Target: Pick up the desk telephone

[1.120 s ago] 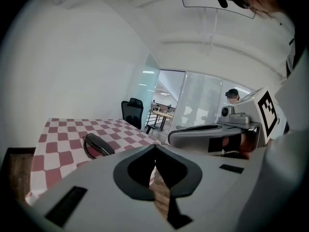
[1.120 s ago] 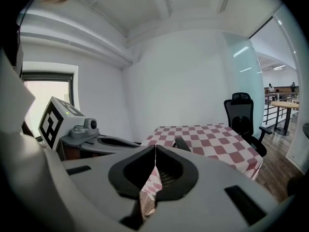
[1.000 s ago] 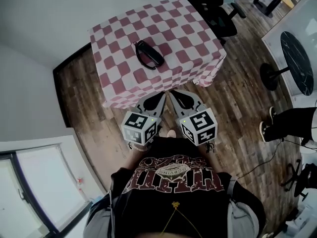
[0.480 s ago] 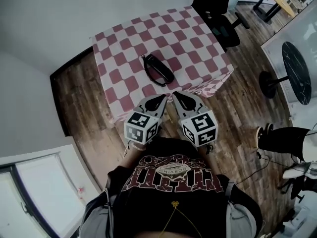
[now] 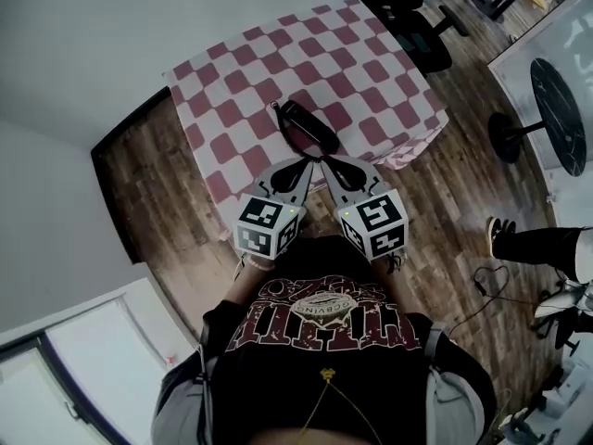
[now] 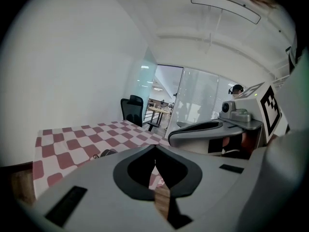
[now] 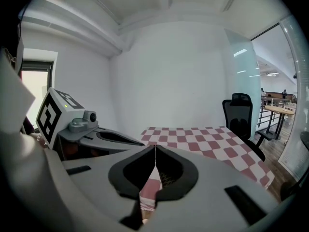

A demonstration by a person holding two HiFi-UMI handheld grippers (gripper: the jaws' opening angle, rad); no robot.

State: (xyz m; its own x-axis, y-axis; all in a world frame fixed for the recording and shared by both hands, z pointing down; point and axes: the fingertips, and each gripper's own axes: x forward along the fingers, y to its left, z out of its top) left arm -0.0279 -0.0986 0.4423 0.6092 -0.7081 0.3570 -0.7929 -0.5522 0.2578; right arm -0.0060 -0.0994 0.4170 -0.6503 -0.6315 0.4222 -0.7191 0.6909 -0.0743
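The desk telephone (image 5: pixel 309 128) is a black handset with a cord, lying on a table with a red-and-white checked cloth (image 5: pixel 241 82). In the head view my left gripper (image 5: pixel 309 164) and right gripper (image 5: pixel 325 164) are side by side, tips over the table's near edge just short of the phone. Both are shut with nothing between the jaws. In the left gripper view the shut left gripper (image 6: pixel 154 147) hides most of the phone (image 6: pixel 104 153), and the right gripper's body (image 6: pixel 207 132) is beside it. The right gripper (image 7: pixel 155 147) shows its jaws closed against the checked cloth (image 7: pixel 203 139); the phone is hidden there.
A black office chair (image 5: pixel 408 21) stands at the table's far right corner, also in the chair (image 7: pixel 240 112) of the right gripper view. A round black table (image 5: pixel 561 109) and a person's legs (image 5: pixel 542 244) are to the right. A white wall runs behind the table; the floor is wood.
Both grippers have moved forward together toward the table. The table and phone now lie closer, and the shut tips have reached the near edge by the phone.
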